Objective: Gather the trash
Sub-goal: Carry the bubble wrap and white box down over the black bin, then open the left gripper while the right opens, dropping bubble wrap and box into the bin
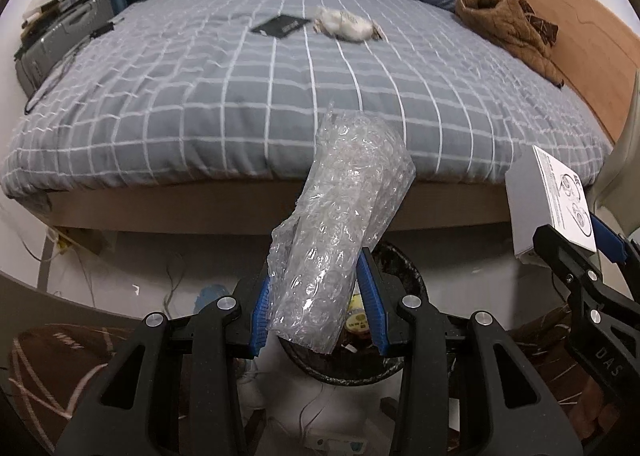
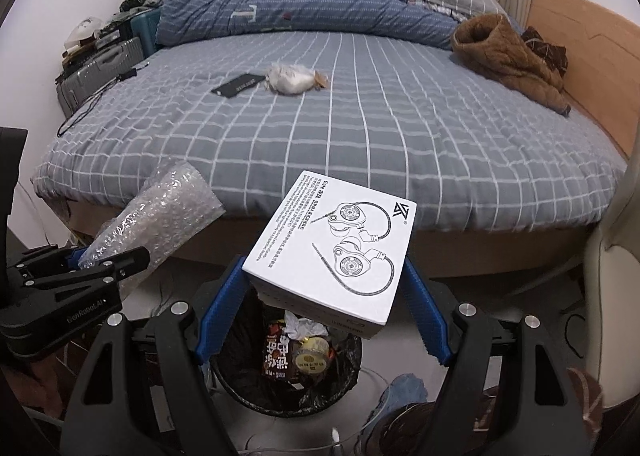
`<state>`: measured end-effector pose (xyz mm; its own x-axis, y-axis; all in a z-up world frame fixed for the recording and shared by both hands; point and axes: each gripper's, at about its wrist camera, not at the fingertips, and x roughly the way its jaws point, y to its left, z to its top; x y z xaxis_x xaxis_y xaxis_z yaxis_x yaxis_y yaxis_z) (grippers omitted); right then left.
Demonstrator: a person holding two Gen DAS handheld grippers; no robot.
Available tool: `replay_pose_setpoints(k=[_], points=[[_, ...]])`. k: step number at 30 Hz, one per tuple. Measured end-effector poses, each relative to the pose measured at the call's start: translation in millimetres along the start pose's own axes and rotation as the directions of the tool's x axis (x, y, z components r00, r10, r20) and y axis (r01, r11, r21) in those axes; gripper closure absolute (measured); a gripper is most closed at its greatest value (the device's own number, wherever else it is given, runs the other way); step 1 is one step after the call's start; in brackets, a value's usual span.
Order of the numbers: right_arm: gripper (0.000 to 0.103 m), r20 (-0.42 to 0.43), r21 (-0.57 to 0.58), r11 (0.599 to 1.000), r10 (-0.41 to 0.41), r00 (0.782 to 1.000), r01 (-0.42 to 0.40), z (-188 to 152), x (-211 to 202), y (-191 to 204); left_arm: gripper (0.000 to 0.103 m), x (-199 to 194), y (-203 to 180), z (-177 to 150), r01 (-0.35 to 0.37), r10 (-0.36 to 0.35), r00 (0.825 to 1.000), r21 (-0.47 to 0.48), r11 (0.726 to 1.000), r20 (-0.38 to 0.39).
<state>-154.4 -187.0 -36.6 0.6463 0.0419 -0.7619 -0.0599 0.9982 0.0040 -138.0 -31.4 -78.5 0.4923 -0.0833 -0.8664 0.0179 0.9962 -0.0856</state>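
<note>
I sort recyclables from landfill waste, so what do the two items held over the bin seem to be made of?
The clear crumpled bubble wrap in the left gripper looks like thin glossy plastic film: see-through, with rows of air bubbles and shiny creases. The white printed earphone box in the right gripper appears to be matte paperboard: crisp folded edges, flat black line print. Any inner material is hidden.

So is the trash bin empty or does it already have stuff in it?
Partly filled. The right wrist view looks into the bin and shows a snack wrapper, crumpled paper and a tape roll inside.

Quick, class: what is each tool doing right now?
Left tool: closed on the bubble wrap.
Right tool: closed on the white earphone box.
</note>
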Motion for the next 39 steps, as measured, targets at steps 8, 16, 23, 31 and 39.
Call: replay_pose_setpoints(k=[8,16,23,31,39], points=[[0.029,-0.094,0.009,1.000,0.010,0.996,-0.009,-22.9,48.7,-11.5,0.065,56.3,-6.9,-10.5,0.025,-0.024,0.996,0.018,1.000,-0.081],[0.029,-0.123,0.016,1.000,0.004,0.992,-0.002,-20.1,71.1,-28.1,0.065,98.8,-29.2,-6.0,0.027,-0.019,0.991,0.059,0.998,-0.135],[0.029,-0.153,0.048,0.999,-0.010,0.988,0.018,-32.4,78.1,-52.8,0.064,115.3,-47.8,-11.4,0.045,-0.031,0.985,0.083,0.995,-0.167],[0.029,-0.177,0.059,0.998,-0.006,0.984,0.016,-36.6,85.0,-54.6,0.048,121.4,-46.4,-13.8,0.038,-0.022,0.986,0.090,0.995,-0.167],[0.029,-0.190,0.039,0.999,0.025,0.981,-0.018,-36.5,93.0,-36.2,0.022,110.7,-25.4,-17.3,0.018,-0.009,0.993,0.076,0.997,-0.118]])
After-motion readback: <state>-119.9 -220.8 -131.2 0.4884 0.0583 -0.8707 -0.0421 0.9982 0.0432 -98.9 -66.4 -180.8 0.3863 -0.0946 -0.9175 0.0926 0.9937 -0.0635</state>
